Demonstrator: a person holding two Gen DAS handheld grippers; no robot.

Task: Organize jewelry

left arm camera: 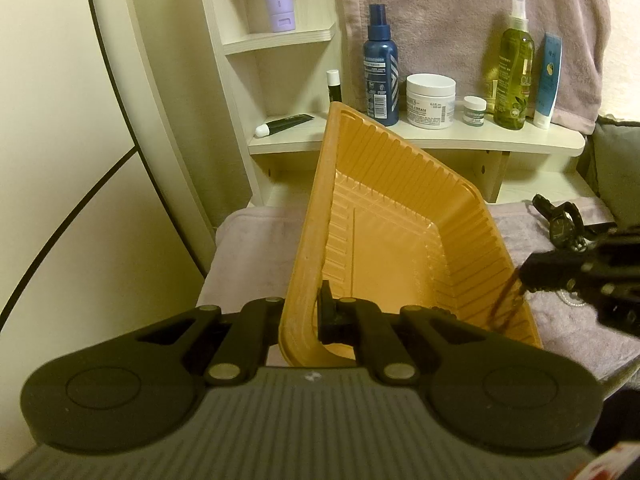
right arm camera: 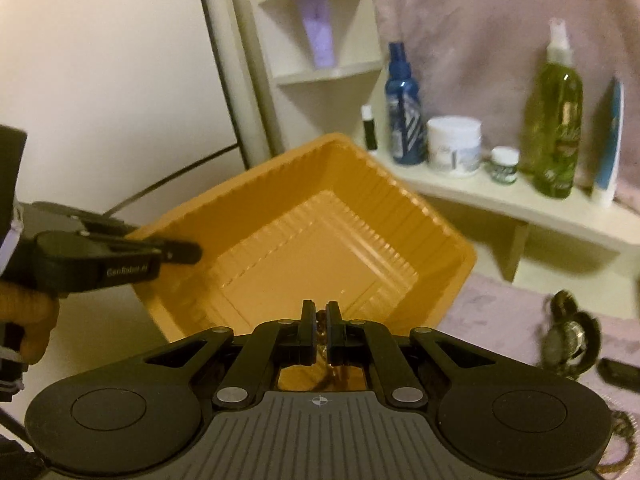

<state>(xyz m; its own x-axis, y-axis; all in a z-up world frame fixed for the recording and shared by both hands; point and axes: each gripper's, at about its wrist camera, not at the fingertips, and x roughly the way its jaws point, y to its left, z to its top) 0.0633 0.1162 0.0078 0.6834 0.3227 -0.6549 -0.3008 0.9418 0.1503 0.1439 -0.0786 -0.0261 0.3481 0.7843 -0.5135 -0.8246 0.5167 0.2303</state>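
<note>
An orange ribbed plastic tray (left arm camera: 400, 216) is tilted up off the lilac towel (left arm camera: 256, 240). My left gripper (left arm camera: 304, 316) is shut on the tray's near rim and holds it; in the right wrist view it (right arm camera: 180, 254) grips the tray's left edge (right arm camera: 320, 240). My right gripper (right arm camera: 319, 320) is shut on a brown beaded chain (right arm camera: 321, 316) that hangs over the tray's near edge. In the left wrist view the right gripper (left arm camera: 524, 280) holds the dark chain (left arm camera: 506, 304) dangling into the tray. A black watch (left arm camera: 562, 224) lies on the towel at right.
A cream shelf (left arm camera: 440, 136) behind holds a blue bottle (left arm camera: 380, 68), white cream jar (left arm camera: 431, 100), small jar (left arm camera: 475, 111), green spray bottle (left arm camera: 514, 68) and blue tube (left arm camera: 549, 80). A pearl strand (left arm camera: 570, 300) and another chain (right arm camera: 624, 440) lie on the towel.
</note>
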